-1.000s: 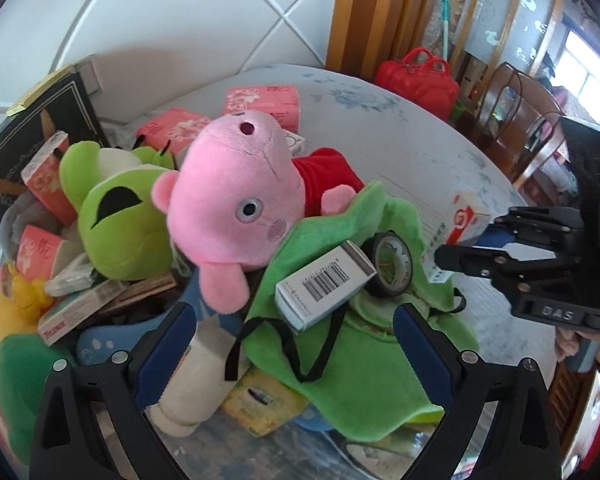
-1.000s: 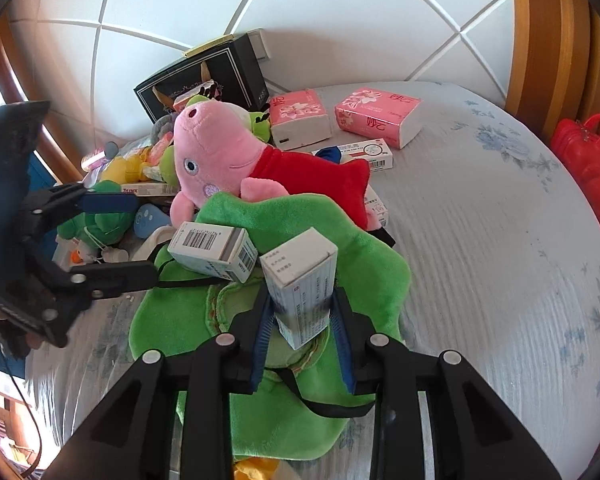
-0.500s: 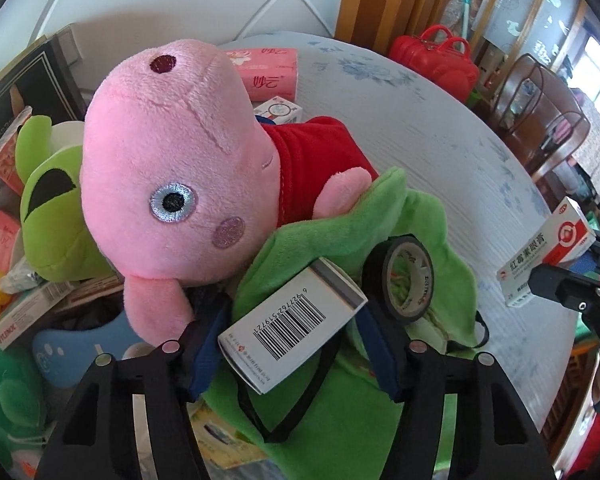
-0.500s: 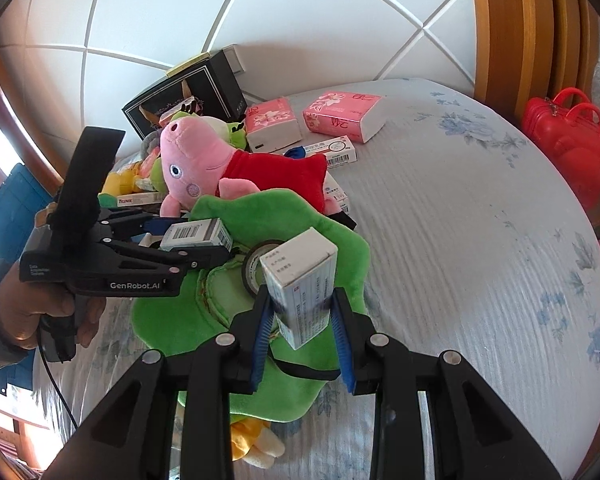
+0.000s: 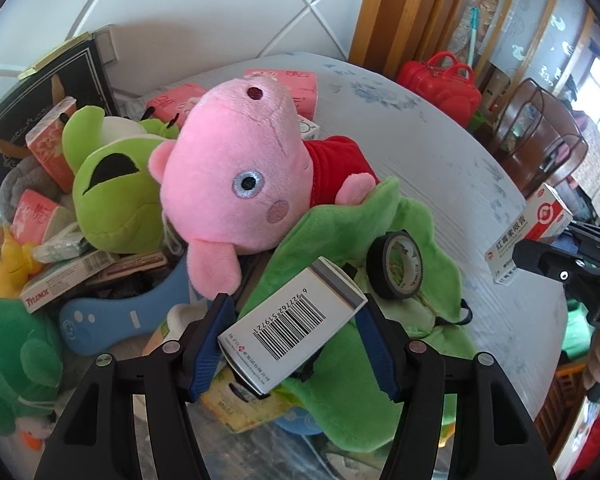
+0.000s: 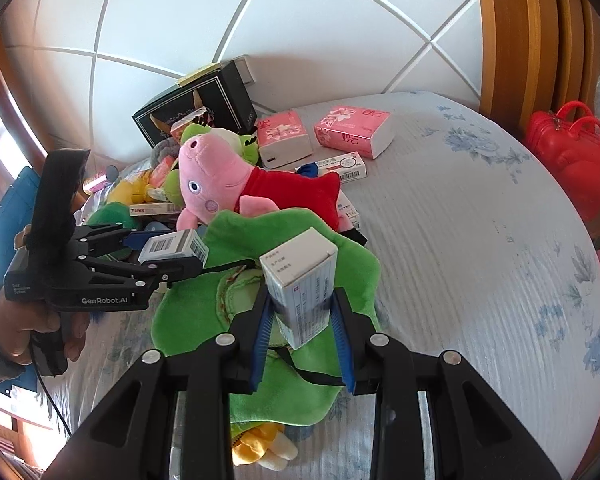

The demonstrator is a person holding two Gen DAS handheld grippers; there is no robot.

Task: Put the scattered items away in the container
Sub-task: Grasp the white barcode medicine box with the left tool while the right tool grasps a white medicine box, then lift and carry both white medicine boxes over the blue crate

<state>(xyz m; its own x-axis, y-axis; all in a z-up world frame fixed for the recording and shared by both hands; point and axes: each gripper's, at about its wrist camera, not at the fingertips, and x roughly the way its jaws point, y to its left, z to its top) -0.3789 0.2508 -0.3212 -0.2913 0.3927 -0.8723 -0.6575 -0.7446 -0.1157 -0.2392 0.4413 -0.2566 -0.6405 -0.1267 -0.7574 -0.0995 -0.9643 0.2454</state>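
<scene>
Between the left tongs (image 5: 296,336): a barcoded box (image 5: 292,330), lifted over a plush cloth (image 5: 404,248), with a tape roll (image 5: 396,266) on that cloth just ahead and to the right, and a pig toy (image 5: 236,176) ahead, lying partly on the cloth. Left of those tongs, a frog toy (image 5: 112,196) against the pig, with a flat carton (image 5: 66,280) and a foam bone (image 5: 112,316) nearer in front of it. Between the right tongs (image 6: 302,320): an upright box (image 6: 300,284) above the same cloth, tissue packs (image 6: 352,130) well ahead on the bed (image 6: 480,240), a dark case (image 6: 220,96) behind them to the left against the headboard.
</scene>
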